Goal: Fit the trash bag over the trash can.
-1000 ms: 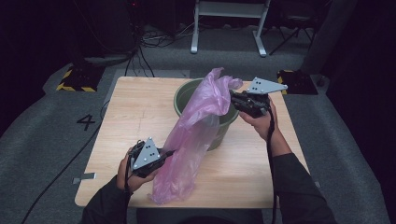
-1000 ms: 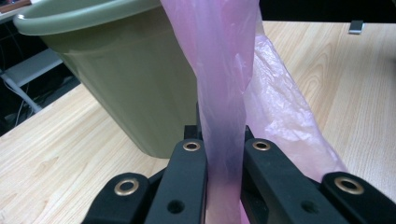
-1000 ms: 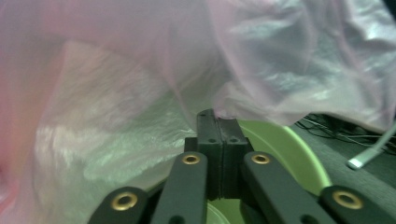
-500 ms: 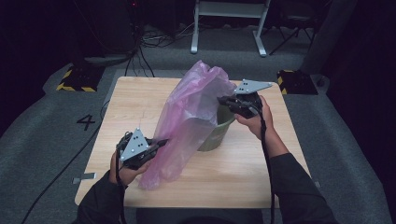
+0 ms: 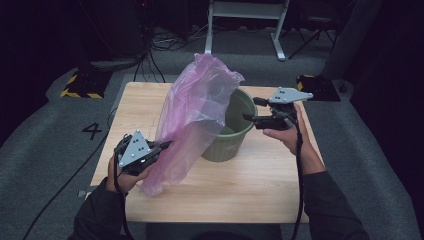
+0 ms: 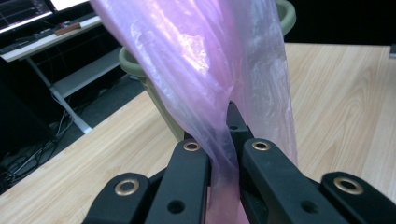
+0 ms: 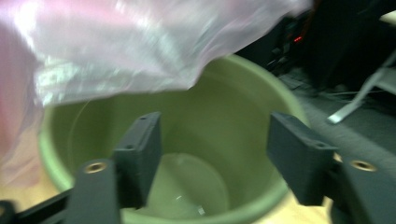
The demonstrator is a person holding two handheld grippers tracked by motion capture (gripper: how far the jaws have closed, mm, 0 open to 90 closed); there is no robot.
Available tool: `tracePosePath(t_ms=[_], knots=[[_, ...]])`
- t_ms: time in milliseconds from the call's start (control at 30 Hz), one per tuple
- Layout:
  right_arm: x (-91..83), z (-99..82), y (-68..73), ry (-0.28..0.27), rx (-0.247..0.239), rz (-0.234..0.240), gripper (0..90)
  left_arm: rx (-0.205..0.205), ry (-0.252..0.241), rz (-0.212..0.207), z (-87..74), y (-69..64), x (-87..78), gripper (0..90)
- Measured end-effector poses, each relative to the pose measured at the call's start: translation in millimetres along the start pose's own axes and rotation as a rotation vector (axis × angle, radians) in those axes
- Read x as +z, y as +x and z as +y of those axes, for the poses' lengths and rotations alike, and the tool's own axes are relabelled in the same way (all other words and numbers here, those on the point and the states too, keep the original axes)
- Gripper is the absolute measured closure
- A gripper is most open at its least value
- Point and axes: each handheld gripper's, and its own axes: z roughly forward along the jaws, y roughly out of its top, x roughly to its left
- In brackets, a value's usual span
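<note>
right gripper [image 5: 251, 109] newly off pink bag [image 5: 192, 117]

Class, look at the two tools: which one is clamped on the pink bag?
The left tool: it pinches the pink bag. The right tool stands open, empty, over the green bucket.

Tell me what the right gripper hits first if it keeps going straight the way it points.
Probably the green plastic bucket: the open right gripper aims into its mouth. The pink plastic bag hangs just above; depth is unclear.
</note>
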Motion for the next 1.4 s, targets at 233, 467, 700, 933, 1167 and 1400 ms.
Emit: tracePosePath(t_ms=[233, 467, 700, 933, 1167, 1400], knots=[[-22.0, 26.0, 7.5, -0.16, -0.038, -0.013, 25.7, 0.066, 0.049, -0.027, 13.3, -5.2, 10.0, 89.7], [-13.3, 61.2, 54.5, -0.224, -0.165, 0.036, 38.1, 0.168, 0.074, -0.088, 35.1, -21.1, 18.9, 89.7], [33.3, 62.9, 68.8, 0.023, -0.242, 0.065, 62.9, 0.19, 0.04, -0.11, 44.6, -29.1, 19.2, 89.6], [55.5, 46.9, 57.6, 0.183, -0.225, 0.091, 73.0, 0.144, 0.01, -0.096, 39.4, -21.6, 13.4, 89.5], [66.3, 35.0, 51.7, 0.273, -0.223, 0.139, 90.0, 0.092, -0.06, -0.078, 42.5, -14.2, 11.7, 88.1], [61.3, 29.2, 47.5, 0.321, -0.223, 0.204, 90.0, 0.079, -0.101, -0.062, 55.6, -7.3, 17.1, 85.9]])
